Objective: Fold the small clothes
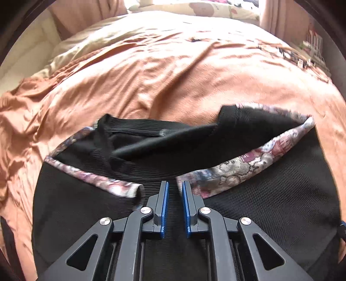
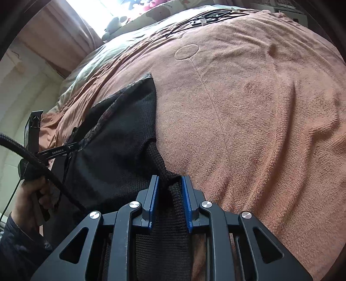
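Blue-padded right claw [image 2: 168, 183] narrowly closed on a bunched black knit corner of the garment [image 2: 121, 138], fabric pinched between both pads and trailing back under the frame. Left claw [image 1: 175, 190] narrow but parted, nothing gripped, poised just over the black knit garment [image 1: 270, 207] near where two floral-trimmed edges [image 1: 237, 168] meet. Spread flat on the bed, ribbed collar [image 1: 129, 127] farther out. Beneath and all around, wrinkled terracotta blanket [image 2: 248, 112]. At far left of the right view, a hand [image 2: 32, 194] gripping the other handle, braided cable [image 2: 39, 164] crossing it. Patterned pillow [image 1: 216, 8] beyond, by the bright window.
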Demonstrator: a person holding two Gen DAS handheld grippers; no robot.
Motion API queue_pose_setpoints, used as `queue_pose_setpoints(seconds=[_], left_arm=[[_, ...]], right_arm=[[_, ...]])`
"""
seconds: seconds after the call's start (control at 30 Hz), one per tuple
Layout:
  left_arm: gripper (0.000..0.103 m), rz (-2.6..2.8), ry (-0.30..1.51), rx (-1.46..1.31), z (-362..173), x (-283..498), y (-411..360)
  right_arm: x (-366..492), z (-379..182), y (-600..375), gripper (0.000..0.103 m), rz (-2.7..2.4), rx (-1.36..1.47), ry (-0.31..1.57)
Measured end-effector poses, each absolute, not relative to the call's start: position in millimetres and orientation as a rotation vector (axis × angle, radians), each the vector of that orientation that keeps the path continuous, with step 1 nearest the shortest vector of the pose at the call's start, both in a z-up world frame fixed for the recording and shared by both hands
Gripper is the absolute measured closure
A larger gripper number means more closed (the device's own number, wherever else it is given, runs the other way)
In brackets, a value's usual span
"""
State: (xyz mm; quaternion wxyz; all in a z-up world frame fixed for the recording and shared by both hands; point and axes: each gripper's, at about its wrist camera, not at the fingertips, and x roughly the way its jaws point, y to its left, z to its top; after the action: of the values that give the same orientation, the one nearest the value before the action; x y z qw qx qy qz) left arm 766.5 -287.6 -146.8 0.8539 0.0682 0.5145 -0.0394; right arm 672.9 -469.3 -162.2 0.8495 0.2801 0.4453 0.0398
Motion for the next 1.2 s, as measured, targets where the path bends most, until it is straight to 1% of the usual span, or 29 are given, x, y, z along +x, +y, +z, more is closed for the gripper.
queue_pose_setpoints(seconds=[0.03,0.07,0.13,0.17,0.2,0.23,0.27,0.3,0.37,0.43,0.5,0.53,0.6,0.63,0.67,0.73,1.2], left_arm=[[0.089,-0.101,1.087,0.108,-142.3,764.4,-282.4],[0.089,-0.119,1.09,0.067,-135.2,759.8,-275.0],[0.083,-0.124,1.083,0.049,-122.7,749.5,-267.6],[0.073,-0.126,1.076,0.051,-116.3,743.4,-264.9],[0.061,-0.13,1.066,0.051,-108.8,735.7,-260.8],[0.054,-0.136,1.052,0.05,-99.8,726.6,-255.3],[0.045,-0.138,1.036,0.044,-90.0,716.5,-248.8],[0.041,-0.141,1.024,0.036,-83.6,708.8,-244.9],[0.04,-0.158,1.005,0.007,-66.1,688.2,-230.1],[0.038,-0.175,0.992,-0.006,-52.4,668.5,-217.7],[0.031,-0.184,0.97,-0.008,-41.4,651.1,-207.3],[0.026,-0.192,0.952,-0.011,-34.7,639.4,-201.0],[0.014,-0.201,0.919,-0.018,-24.0,619.2,-189.7],[0.011,-0.208,0.903,-0.024,-18.0,606.9,-182.1],[0.005,-0.212,0.895,-0.027,-15.2,600.8,-177.8],[0.004,-0.212,0.867,-0.028,-7.1,583.0,-166.4],[0.004,-0.249,0.717,-0.065,42.4,464.9,-96.0]], right_arm=[[670.4,-157.9,-470.3,0.082,0.08,0.587,0.931],[667.2,-153.0,-471.5,0.082,0.075,0.582,0.922],[658.4,-142.7,-473.0,0.082,0.084,0.584,0.901],[653.7,-137.9,-472.5,0.082,0.091,0.582,0.893],[648.6,-132.7,-471.2,0.082,0.095,0.575,0.884],[643.6,-128.5,-471.0,0.078,0.098,0.566,0.878],[638.0,-124.0,-469.8,0.068,0.1,0.558,0.871],[630.1,-118.3,-468.3,0.062,0.102,0.553,0.86],[614.0,-107.0,-466.2,0.035,0.1,0.532,0.834],[591.2,-92.6,-462.0,0.029,0.097,0.51,0.795],[572.7,-83.2,-460.1,0.021,0.094,0.518,0.779],[562.7,-77.9,-458.0,0.017,0.092,0.518,0.772],[546.2,-70.8,-452.4,0.016,0.096,0.512,0.764],[539.0,-68.5,-450.1,0.013,0.104,0.512,0.765],[528.6,-65.9,-446.5,0.007,0.107,0.505,0.772],[513.7,-60.1,-442.7,0.004,0.09,0.475,0.778],[401.0,23.3,-406.1,0.003,0.066,0.328,0.674]])
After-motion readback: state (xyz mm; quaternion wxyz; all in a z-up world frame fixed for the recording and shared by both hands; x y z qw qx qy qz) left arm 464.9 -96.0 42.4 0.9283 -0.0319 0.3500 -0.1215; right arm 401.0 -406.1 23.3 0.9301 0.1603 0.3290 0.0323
